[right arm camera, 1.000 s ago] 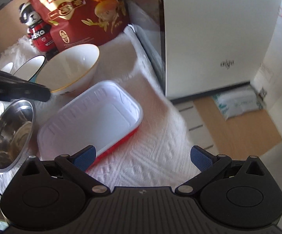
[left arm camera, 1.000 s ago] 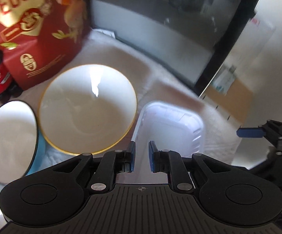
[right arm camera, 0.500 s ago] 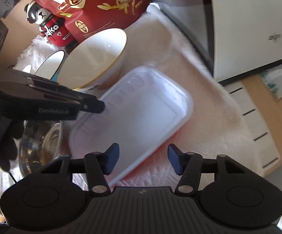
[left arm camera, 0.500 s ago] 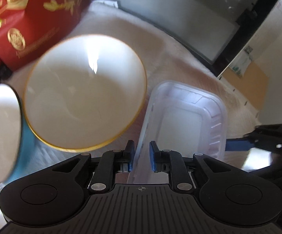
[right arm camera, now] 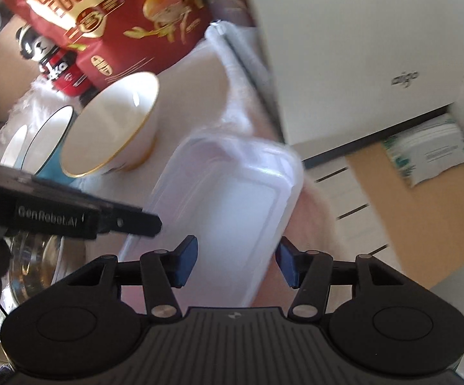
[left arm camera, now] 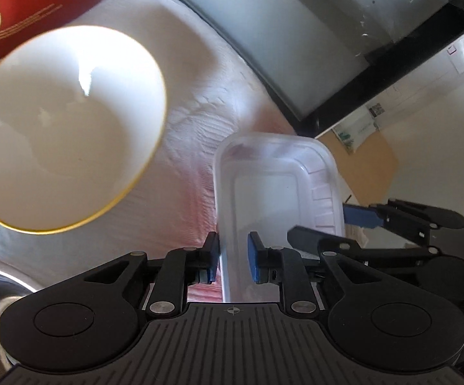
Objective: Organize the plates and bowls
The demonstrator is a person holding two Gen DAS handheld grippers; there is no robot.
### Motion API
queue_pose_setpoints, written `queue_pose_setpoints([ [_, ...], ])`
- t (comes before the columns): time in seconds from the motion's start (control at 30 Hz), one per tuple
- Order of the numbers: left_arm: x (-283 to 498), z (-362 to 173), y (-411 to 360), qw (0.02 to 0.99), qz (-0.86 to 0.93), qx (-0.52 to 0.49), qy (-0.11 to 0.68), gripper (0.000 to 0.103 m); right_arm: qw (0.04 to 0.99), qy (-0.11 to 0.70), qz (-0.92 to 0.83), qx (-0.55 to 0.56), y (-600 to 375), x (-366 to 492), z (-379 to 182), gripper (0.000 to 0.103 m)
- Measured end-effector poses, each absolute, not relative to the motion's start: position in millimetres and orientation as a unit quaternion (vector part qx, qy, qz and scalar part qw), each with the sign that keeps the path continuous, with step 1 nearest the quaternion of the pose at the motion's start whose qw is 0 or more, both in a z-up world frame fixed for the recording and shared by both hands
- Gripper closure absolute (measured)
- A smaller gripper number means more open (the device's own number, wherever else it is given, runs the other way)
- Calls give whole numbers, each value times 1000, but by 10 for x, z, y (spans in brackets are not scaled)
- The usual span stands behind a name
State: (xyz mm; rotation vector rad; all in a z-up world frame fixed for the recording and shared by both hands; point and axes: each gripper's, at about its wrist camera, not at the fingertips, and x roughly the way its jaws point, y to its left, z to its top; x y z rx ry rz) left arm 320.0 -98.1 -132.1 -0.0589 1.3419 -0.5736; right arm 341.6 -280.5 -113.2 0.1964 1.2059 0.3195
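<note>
A white rectangular plastic tray (left arm camera: pixel 276 179) with a red underside lies on the white cloth; it also shows in the right wrist view (right arm camera: pixel 232 205). My left gripper (left arm camera: pixel 233 258) is nearly shut with its jaws astride the tray's near-left rim. My right gripper (right arm camera: pixel 236 263) is open, its fingers either side of the tray's right edge. A white bowl with a gold rim (left arm camera: pixel 65 128) stands left of the tray, also seen in the right wrist view (right arm camera: pixel 109 128).
A steel bowl (right arm camera: pixel 36 263) sits at the near left. A blue bowl (right arm camera: pixel 52 147) stands behind the gold-rimmed bowl. A red quail-egg bag (right arm camera: pixel 109 22) and a red bear bottle (right arm camera: pixel 55 64) stand at the back. A white appliance (right arm camera: pixel 360 32) is on the right.
Both grippers have moved in on the tray. The right gripper has narrowed from wide open and now straddles the tray's right edge. The left gripper stays at the left rim.
</note>
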Motion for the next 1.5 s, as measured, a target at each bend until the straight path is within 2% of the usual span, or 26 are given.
queue_pose_setpoints([
  [0.37, 3134, -1258, -796, 746, -252, -76, 612, 82, 821, 548, 152, 49, -2813, 3372, -1097, 47],
  [0.6, 3069, -1046, -741, 780, -237, -75, 574, 82, 835, 527, 156, 23, -2797, 3263, -984, 43],
  [0.83, 2935, -865, -468, 814, -189, -139, 531, 82, 848, 503, 166, 4, -2808, 3228, -909, 39],
  [1.1, 2846, -1068, -691, 800, -173, -115, 563, 82, 834, 520, 184, 11, -2898, 3194, -1030, 38],
  [1.23, 2841, -1194, -744, 784, -178, -149, 576, 82, 823, 527, 212, 14, -2889, 3194, -1071, 38],
  [1.5, 2732, -1268, -676, 762, -171, -204, 590, 84, 833, 462, 298, -68, -2641, 3254, -930, 41],
])
